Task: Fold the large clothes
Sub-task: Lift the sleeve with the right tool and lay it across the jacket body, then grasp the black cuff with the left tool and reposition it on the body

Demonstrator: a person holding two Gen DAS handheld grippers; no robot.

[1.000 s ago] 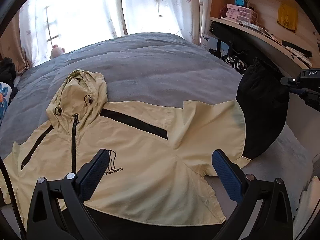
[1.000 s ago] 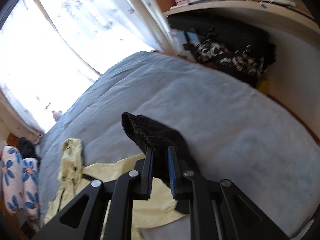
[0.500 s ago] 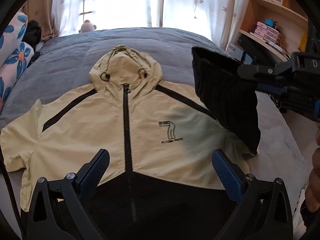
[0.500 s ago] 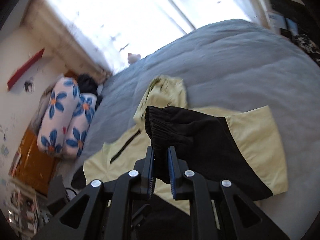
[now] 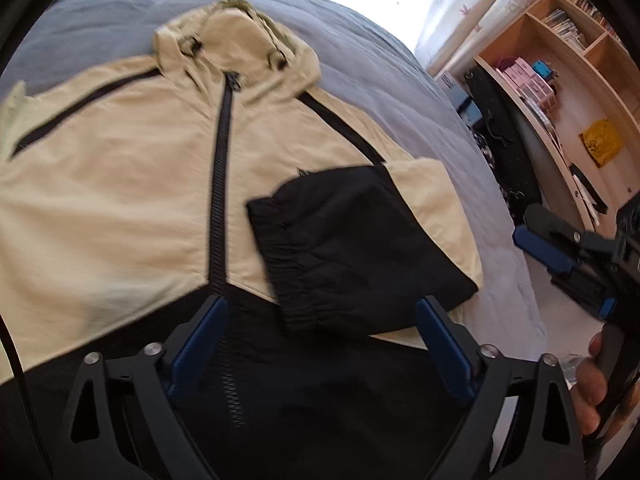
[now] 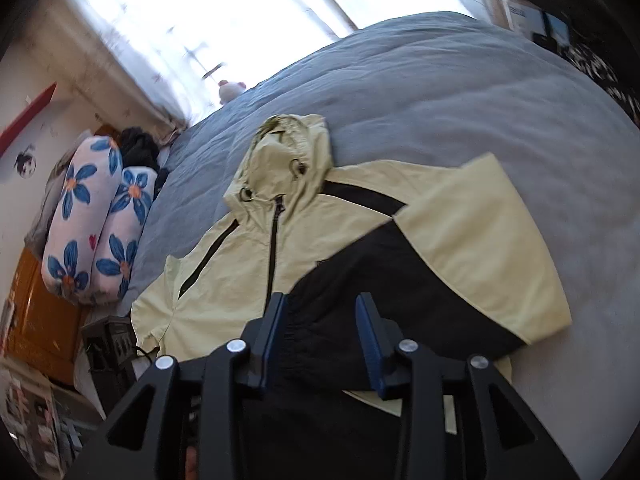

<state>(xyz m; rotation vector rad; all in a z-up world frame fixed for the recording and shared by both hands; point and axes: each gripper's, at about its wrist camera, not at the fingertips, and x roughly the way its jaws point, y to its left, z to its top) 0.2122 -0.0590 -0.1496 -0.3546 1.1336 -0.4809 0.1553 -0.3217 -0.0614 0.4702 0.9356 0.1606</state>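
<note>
The black sleeve [image 6: 360, 280] is being released by the opening right hand-held gripper [image 6: 320, 336]; snagged pads could undo the fold. The left hand-held gripper [image 5: 320, 344], wide and closing, holds nothing.

Daylight floods in through the curtained window [image 6: 224, 12] beyond the far edge of the bed [image 6: 460, 80], blown out to pure white in both views. The pale jacket [image 5: 120, 184] is evenly lit, with only soft shadows. Both fisheye pictures bend hard at the rim, with black corners. Motion blur smears the shelves [image 5: 560, 64] and the jacket's zip.
</note>
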